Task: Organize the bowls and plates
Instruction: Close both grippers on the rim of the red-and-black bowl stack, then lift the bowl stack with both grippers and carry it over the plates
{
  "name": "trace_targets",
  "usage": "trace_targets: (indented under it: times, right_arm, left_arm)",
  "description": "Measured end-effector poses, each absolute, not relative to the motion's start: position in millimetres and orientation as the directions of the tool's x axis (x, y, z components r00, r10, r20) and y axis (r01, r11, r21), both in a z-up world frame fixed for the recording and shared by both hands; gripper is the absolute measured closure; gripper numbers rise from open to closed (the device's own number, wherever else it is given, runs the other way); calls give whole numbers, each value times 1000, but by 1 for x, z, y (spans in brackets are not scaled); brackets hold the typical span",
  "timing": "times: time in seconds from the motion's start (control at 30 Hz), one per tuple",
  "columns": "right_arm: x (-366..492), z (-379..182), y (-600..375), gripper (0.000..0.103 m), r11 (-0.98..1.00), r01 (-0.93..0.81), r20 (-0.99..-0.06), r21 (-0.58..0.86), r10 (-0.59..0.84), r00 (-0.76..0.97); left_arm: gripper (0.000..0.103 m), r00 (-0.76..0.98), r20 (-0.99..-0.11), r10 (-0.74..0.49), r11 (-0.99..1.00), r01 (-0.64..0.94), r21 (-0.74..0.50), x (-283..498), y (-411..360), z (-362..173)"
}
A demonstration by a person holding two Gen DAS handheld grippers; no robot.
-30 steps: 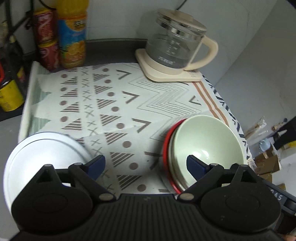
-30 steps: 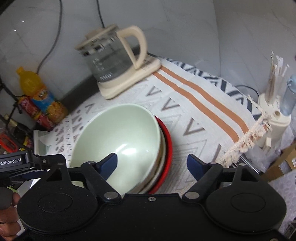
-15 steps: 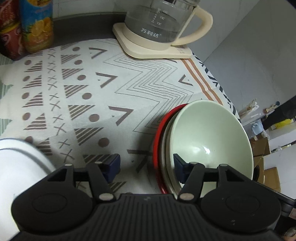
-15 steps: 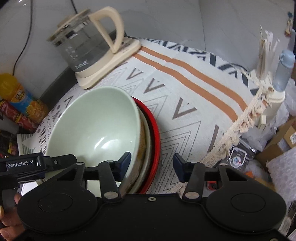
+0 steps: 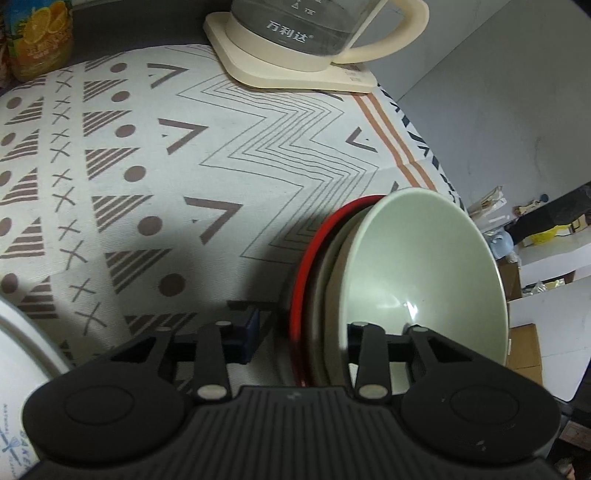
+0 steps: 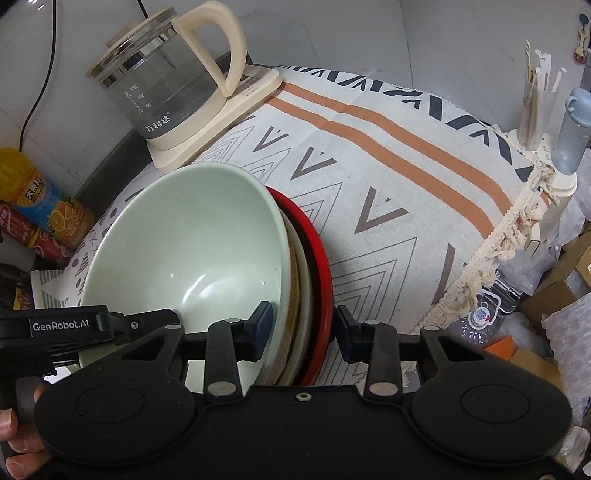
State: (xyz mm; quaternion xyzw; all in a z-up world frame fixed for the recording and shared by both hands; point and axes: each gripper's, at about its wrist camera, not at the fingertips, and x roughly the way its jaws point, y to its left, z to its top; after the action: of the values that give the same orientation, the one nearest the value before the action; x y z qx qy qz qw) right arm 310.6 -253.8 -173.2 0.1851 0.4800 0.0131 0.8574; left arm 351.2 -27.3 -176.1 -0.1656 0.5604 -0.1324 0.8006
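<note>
A pale green bowl (image 5: 424, 266) sits on tan plates and a red plate (image 5: 301, 280) on the patterned cloth. My left gripper (image 5: 303, 332) straddles the stack's left rim and its jaws are closing. One finger is inside the bowl; the other, blue-padded finger (image 5: 253, 334) is outside, with a strip of cloth showing between it and the red rim. My right gripper (image 6: 303, 321) straddles the right rim of the bowl (image 6: 192, 251), jaws closing. Its inner pad (image 6: 264, 317) lies on the bowl wall and its outer pad is against the red plate (image 6: 325, 280).
A glass kettle (image 5: 303, 33) on a cream base stands at the back. A juice bottle (image 6: 44, 206) and cans stand at the back left. A white plate (image 5: 22, 354) lies at the near left. The cloth's fringed edge (image 6: 491, 251) drops off on the right, with boxes beyond.
The left gripper moved right from the white plate and down onto the stack's rim. The right gripper sank over the opposite rim. Both pairs of jaws narrowed from wide open.
</note>
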Motion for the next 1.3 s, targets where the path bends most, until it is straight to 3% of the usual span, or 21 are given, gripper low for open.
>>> trace_targets:
  times: [0.03,0.17,1.3]
  right_arm:
    - [310,-172,-253,69,935,149,-819,322,196,540]
    - [308,-170,-252,74,936,135,-811,324,201,549]
    - [285,-115,-201,74,920,-177,-715,351,385,584]
  left_arm:
    - [76,335,-850,-407,906,29,-423,351,-28,-176]
    - [76,347,-857,-380,921,54,-386,348,-32,-172]
    - [76,535,-809,-244,921,-134,-366,269,28,-102]
